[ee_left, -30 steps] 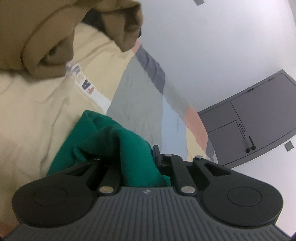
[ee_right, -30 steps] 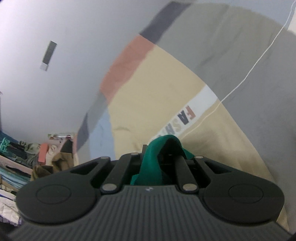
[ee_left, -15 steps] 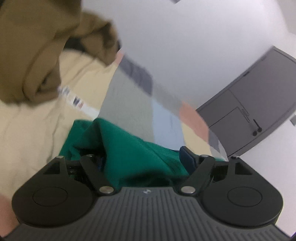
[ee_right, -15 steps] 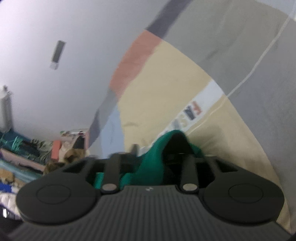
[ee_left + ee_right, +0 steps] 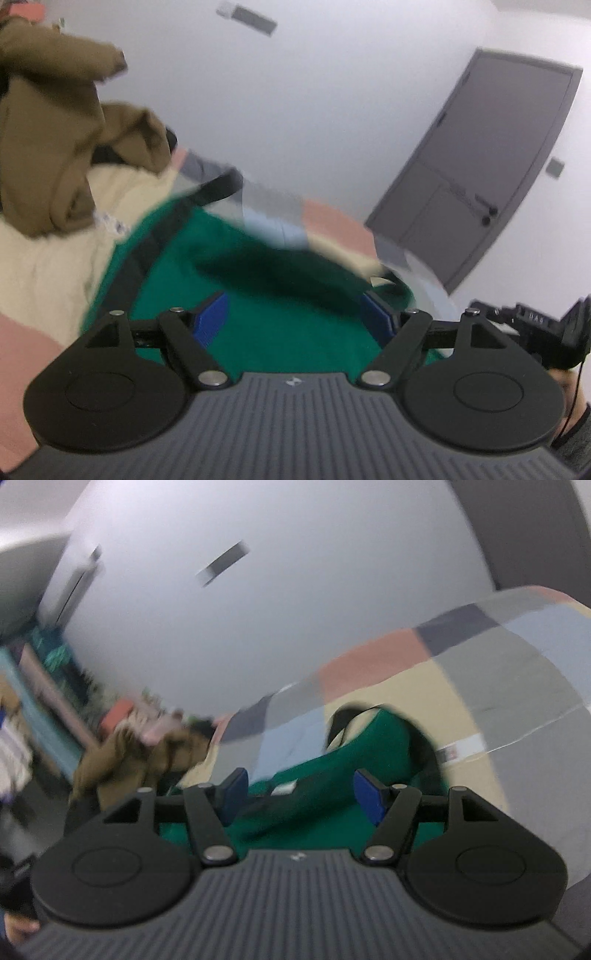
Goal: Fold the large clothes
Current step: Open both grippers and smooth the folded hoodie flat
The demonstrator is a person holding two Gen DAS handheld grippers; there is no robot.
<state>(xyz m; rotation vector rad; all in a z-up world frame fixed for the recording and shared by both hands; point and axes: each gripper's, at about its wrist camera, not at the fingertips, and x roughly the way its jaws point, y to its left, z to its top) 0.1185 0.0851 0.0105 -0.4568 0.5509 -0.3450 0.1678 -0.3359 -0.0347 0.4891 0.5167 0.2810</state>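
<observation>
Green knit fabric fills the space directly ahead of and below both tools: the green garment lies on the patchwork bedspread of a bed, and its cloth runs under the fingers of each hand-held gripper. Starting on the left, a crumpled brown garment is heaped at the far left of the bed, well apart from the work. The left hand-held gripper has its blue pads spread wide, with the green cloth seen between them but neither pad pressing on it. A dark band, probably a hem or trim, runs away from this tool towards the far left, so the garment's long axis seems to stretch across the bed from one tool to the other; motion blur keeps that from being sure. In the left wrist view the other tool shows at the right edge, just beside the green cloth. The right hand-held gripper is opening, its pads apart and clear of the fabric lying between them; a pale label sits on the cloth close ahead. Both tools are about equally near, each over its own end, so the next fold likely needs both.
</observation>
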